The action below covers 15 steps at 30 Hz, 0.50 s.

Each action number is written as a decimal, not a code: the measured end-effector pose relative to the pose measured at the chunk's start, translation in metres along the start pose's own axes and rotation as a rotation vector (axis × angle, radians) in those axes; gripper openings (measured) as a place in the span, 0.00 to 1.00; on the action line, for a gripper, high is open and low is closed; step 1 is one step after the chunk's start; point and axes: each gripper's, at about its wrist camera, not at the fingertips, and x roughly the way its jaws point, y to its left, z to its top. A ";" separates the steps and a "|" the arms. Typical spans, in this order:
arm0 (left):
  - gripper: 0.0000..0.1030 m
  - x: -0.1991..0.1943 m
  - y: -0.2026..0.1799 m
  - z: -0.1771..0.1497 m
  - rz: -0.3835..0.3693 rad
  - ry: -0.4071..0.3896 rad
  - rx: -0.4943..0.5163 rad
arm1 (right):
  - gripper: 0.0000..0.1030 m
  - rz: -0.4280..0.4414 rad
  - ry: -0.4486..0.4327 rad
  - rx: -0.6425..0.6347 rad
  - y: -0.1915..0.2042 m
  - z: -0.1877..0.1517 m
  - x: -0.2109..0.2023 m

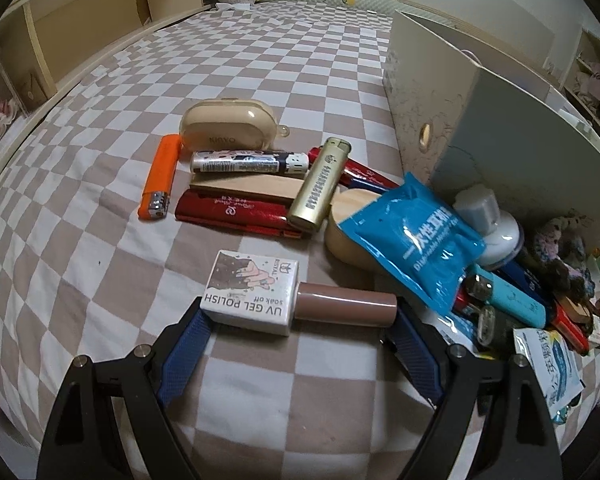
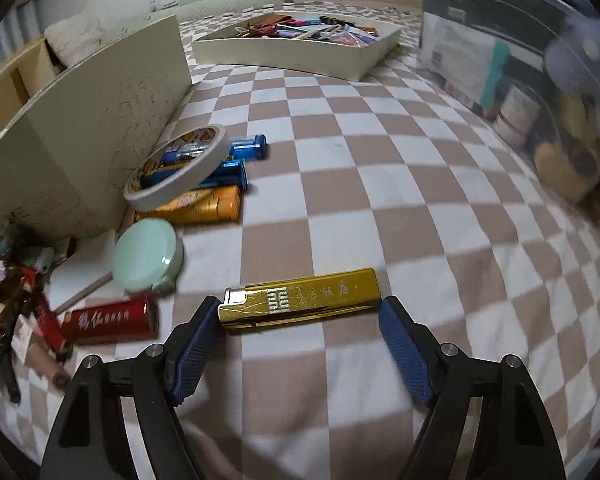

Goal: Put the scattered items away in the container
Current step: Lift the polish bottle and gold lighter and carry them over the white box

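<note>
1. In the left wrist view, the left gripper (image 1: 299, 320) stands wide apart at the bottom centre, with the gel polish bottle (image 1: 296, 298) lying crosswise between its tips on the checkered sheet (image 1: 260, 64).
2. In the right wrist view, the right gripper (image 2: 300, 314) is also spread apart, and the gold lighter (image 2: 300, 300) lies between its tips.
3. The white tray (image 2: 300, 50) with items sits at the top centre, well apart from the gold lighter.
4. A tape roll (image 2: 176, 168) rests on lighters at the left.

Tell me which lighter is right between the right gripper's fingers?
The flat gold lighter lies crosswise between the open right hand-held gripper fingers. The red lighter sits off to the left, and the orange one farther back by the tape roll.
</note>
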 end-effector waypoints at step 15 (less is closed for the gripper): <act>0.85 -0.032 -0.022 -0.016 -0.134 -0.013 0.009 | 0.78 0.105 -0.037 -0.076 0.037 0.002 -0.042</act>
